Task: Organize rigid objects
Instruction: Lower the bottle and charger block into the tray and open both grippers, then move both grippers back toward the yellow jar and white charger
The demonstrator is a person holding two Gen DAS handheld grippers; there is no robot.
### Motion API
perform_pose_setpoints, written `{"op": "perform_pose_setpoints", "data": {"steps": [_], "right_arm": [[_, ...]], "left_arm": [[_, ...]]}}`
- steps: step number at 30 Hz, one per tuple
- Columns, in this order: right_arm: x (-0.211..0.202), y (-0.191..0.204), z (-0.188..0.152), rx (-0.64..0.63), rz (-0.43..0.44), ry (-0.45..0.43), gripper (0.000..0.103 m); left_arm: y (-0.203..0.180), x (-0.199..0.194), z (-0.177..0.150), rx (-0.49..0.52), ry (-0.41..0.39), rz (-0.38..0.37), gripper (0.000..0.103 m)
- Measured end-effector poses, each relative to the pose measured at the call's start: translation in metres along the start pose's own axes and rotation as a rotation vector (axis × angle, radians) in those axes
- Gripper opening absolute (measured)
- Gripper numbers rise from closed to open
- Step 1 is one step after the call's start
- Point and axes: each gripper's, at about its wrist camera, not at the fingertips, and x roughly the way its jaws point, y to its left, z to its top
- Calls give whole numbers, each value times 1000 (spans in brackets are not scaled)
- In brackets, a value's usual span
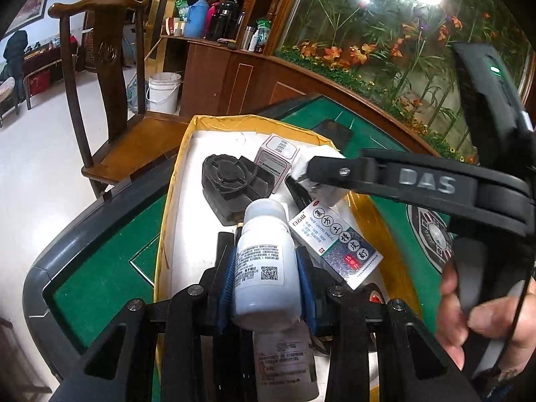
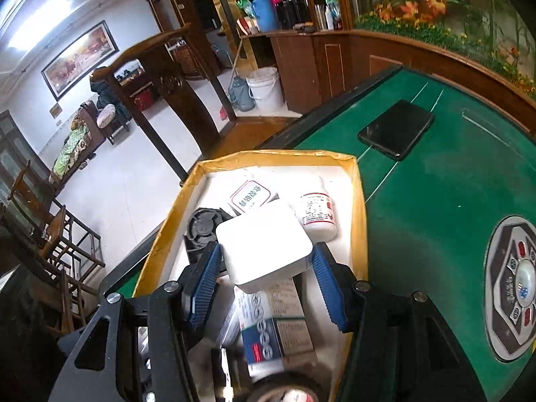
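Here the left claw (image 1: 264,264) is clamped on a white bottle (image 1: 263,261), its blue pads (image 1: 226,278) pressed against both sides of the labelled body, cap end pointing away over the yellow-walled box (image 1: 174,181). Just ahead of the bottle lies a black fan-like part (image 1: 231,181); to the right of the claw, a medicine carton (image 1: 335,244) lies slanted beside it. The right claw (image 2: 264,264) holds a white square box (image 2: 266,244) between its pads — gripped at two opposite edges, above the same yellow box (image 2: 358,207). Beyond it lie a second white bottle (image 2: 315,211) and a small labelled carton (image 2: 251,194). Off to the right, on the green table (image 2: 435,207), rests a black phone (image 2: 395,129) — well apart from the claw.
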Motion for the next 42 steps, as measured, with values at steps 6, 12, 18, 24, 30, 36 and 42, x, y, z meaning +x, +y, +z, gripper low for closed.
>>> {"op": "perform_pose_setpoints", "data": {"steps": [6,12,18,24,30,36,42], "right_arm": [[14,2,3,19,11,22,56],[14,-1,3,41,43,36,58],[-9,-8,-5,59,65,-9,59],[-50,-27,-30,81,87,-73,60],[-101,-68,-68,86,35,-138,60],[-163,-163,-107,236,-115,-222,60],[-207,-297,-134,531,-491,-247,59]], "left_arm": [[0,3,0,-6,7,-4,37],[-2,-3,1,-16,-13,-29,68],[-6,-12,1,-9,-27,-31,68],[-29,-24,-3,39,-41,-48,68],[-76,-36,-12,135,-55,-90,68],[-133,-34,-34,252,-10,-170,68],[-176,-31,-55,357,25,-206,68]]}}
